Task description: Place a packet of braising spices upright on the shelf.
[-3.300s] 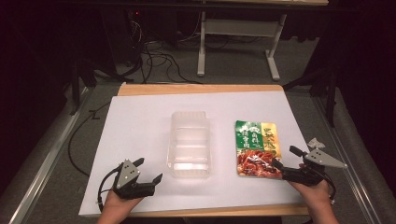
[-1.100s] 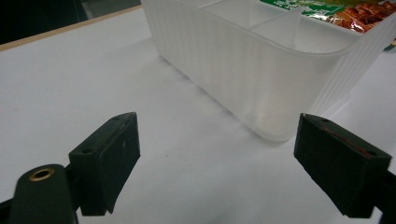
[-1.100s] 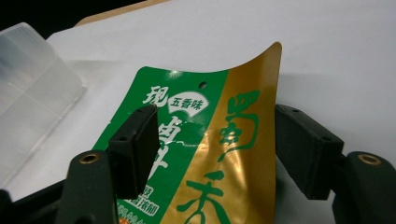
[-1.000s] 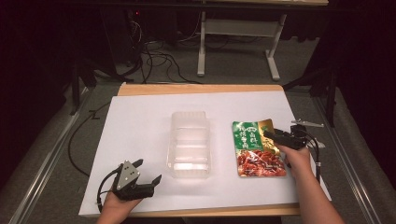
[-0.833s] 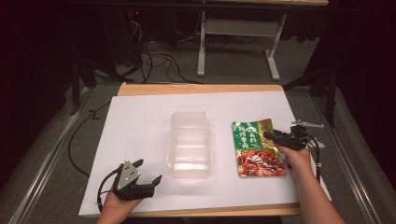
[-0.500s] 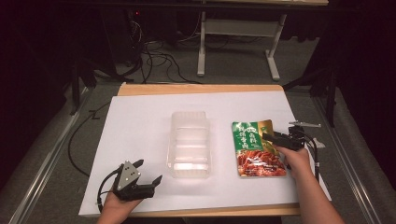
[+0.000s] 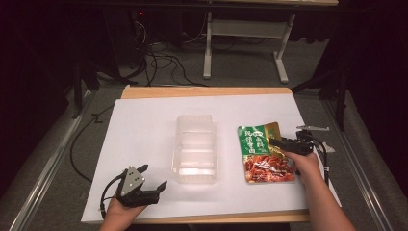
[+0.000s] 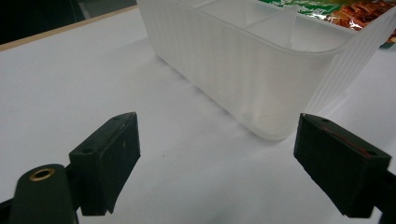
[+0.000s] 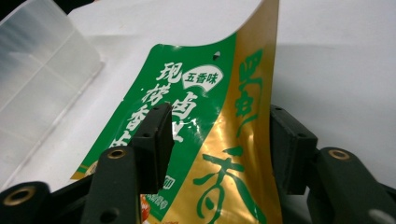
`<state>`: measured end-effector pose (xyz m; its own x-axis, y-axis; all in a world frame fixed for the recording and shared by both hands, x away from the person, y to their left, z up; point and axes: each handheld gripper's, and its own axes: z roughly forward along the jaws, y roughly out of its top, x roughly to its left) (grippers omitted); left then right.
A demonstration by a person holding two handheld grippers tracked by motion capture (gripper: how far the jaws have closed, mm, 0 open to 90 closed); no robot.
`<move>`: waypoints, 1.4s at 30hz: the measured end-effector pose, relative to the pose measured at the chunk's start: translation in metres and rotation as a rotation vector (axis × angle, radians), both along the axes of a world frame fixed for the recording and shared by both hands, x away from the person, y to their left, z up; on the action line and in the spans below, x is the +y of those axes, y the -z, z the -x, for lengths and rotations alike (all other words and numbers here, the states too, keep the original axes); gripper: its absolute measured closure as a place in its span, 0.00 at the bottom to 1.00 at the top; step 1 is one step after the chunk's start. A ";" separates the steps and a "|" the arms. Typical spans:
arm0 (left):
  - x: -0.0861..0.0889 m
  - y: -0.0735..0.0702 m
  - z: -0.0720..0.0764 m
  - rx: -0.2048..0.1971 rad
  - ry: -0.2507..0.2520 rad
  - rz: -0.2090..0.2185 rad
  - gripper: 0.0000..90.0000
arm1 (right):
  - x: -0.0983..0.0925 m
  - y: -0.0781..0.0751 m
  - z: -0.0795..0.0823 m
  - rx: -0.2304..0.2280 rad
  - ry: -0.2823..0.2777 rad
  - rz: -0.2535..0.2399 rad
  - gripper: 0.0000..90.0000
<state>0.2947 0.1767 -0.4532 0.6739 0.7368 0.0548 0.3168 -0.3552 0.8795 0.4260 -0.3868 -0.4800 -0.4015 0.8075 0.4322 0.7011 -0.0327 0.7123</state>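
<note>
A green and gold food packet (image 7: 263,154) lies right of centre on the white table cover. My right gripper (image 7: 284,143) holds its upper right edge. In the right gripper view the gold strip (image 9: 233,154) bows up between the two jaws, one on the printed face and one behind the edge. A clear plastic tray (image 7: 195,148) with dividers stands in the middle. My left gripper (image 7: 153,188) rests near the front left, open and holding nothing. The tray's near corner (image 8: 266,98) lies just beyond its jaws.
The white cover (image 7: 144,125) ends at a wooden table edge (image 7: 202,91) at the back. A cable (image 7: 321,154) trails from the right gripper near the table's right side. Floor cables and a metal stand (image 7: 245,33) sit beyond the table.
The right gripper came forward from the front right to the packet's upper right edge and has stayed there for the last second. The left gripper has not moved.
</note>
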 end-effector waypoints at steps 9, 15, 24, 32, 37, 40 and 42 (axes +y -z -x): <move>-0.001 0.001 0.000 0.003 0.005 -0.002 0.17 | 0.007 0.000 0.000 0.003 -0.052 0.054 0.61; 0.000 0.000 0.000 0.002 0.007 -0.004 0.17 | 0.017 0.000 -0.001 -0.018 -0.059 0.150 0.52; 0.000 0.000 0.000 0.001 0.009 -0.003 0.17 | 0.018 0.001 0.001 -0.016 -0.075 0.165 0.74; 0.000 0.000 0.000 0.001 0.010 -0.005 0.17 | 0.022 0.000 0.002 -0.025 -0.081 0.217 0.86; -0.001 0.000 0.000 0.000 0.010 -0.006 0.17 | 0.025 0.000 0.003 -0.037 -0.067 0.254 0.96; -0.001 0.000 0.000 0.000 0.010 -0.005 0.17 | 0.025 0.000 0.003 -0.037 -0.069 0.264 1.00; -0.001 0.000 0.000 0.000 0.010 -0.004 0.17 | 0.026 0.000 0.003 -0.038 -0.070 0.266 1.00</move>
